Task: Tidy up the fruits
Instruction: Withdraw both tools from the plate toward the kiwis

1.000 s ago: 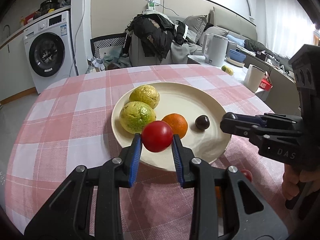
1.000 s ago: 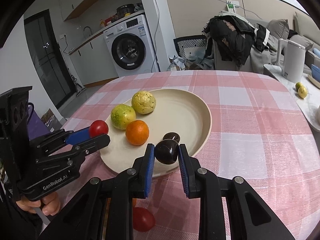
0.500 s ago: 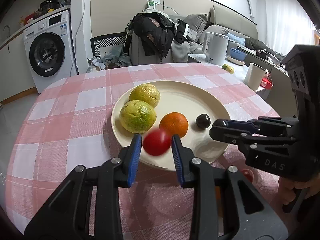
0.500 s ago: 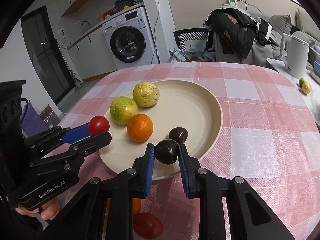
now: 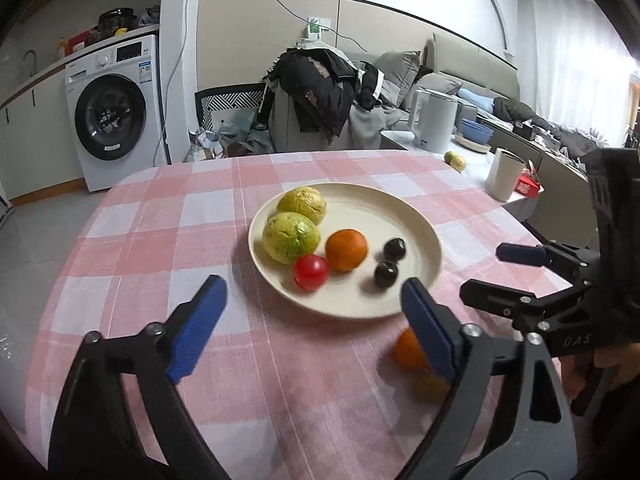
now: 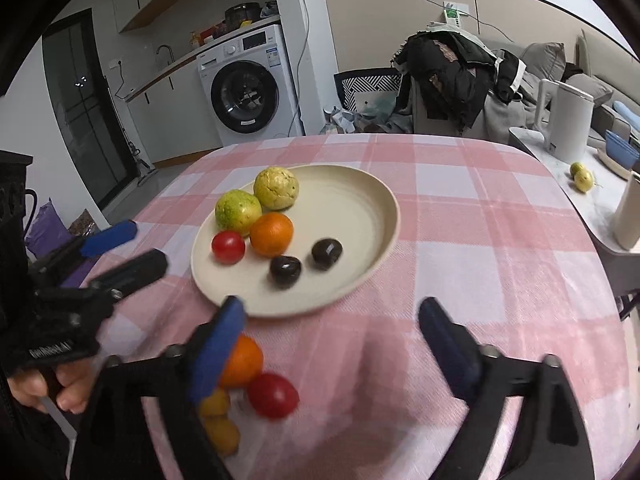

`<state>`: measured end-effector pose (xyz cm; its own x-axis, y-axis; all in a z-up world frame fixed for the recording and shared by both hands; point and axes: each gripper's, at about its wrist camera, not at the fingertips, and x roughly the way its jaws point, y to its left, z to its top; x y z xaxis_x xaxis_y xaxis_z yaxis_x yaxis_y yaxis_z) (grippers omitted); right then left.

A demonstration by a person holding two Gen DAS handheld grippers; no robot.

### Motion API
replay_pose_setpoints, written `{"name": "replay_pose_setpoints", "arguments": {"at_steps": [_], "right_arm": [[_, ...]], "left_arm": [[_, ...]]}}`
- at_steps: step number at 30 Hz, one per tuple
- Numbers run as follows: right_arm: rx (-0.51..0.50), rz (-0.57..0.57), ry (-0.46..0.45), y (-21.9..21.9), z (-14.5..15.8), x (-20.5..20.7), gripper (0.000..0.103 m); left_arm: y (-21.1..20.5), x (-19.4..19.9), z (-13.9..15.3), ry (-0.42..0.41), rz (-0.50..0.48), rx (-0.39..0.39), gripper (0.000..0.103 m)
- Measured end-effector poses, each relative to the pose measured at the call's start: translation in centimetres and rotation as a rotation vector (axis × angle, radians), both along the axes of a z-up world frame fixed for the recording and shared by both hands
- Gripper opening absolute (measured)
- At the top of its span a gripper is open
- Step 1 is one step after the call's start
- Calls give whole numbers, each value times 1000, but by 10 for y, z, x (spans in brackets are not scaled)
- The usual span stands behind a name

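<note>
Plate [image 6: 372, 276] sits mid-table [image 6: 500, 264], on the cloth. On it, per right wrist view: two guavas [image 6: 276, 188] at far left, touching, one behind the other; orange [image 6: 272, 233] just in front of them; tomato [image 6: 228, 247] left of orange, near the rim; two plums [image 6: 285, 271] right of orange, side by side, apart from each other. Off the plate, on the cloth at the near left: 2nd orange [image 6: 242, 362], 2nd tomato [image 6: 273, 395] right of it, small fruits [image 6: 218, 416] in front. Washer [image 6: 248, 92] behind table, far left; chair w/ clothes [image 6: 452, 76] behind, right; kettle [image 6: 566, 122] on side counter, far right.
</note>
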<state>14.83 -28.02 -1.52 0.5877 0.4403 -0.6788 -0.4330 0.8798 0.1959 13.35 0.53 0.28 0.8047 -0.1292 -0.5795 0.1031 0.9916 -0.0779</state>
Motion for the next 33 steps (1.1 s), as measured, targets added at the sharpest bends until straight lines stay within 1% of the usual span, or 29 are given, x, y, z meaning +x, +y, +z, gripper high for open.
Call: {"name": "replay_pose_setpoints", "arguments": {"at_steps": [1, 3, 7, 11, 13, 19, 24, 29, 33], "right_arm": [[-8, -7, -1, -3, 0, -4, 103], [-21, -7, -3, -9, 0, -12, 103], [-44, 21, 7, -12, -4, -21, 103], [-104, 44, -4, -7, -6, -25, 103], [-126, 55, -1, -5, -8, -27, 103], [-198, 102, 15, 3, -14, -33, 103], [-192, 114, 22, 5, -11, -37, 103], [-199, 182, 6, 19, -7, -50, 103], [-192, 218, 42, 27, -13, -54, 103]], "left_arm": [[-1, -5, 1, 8, 3, 3, 102], [-2, -17, 1, 10, 8, -6, 103], [-6, -34, -4, 39, 15, -25, 103], [-9, -40, -5, 49, -8, -14, 103], [-11, -42, -5, 47, -4, 0, 103], [-11, -41, -8, 63, -6, 3, 103], [-12, -41, -8, 57, -3, 14, 103], [-8, -39, -7, 61, 9, 15, 103], [-5, -38, -8, 67, 20, 16, 103]]}}
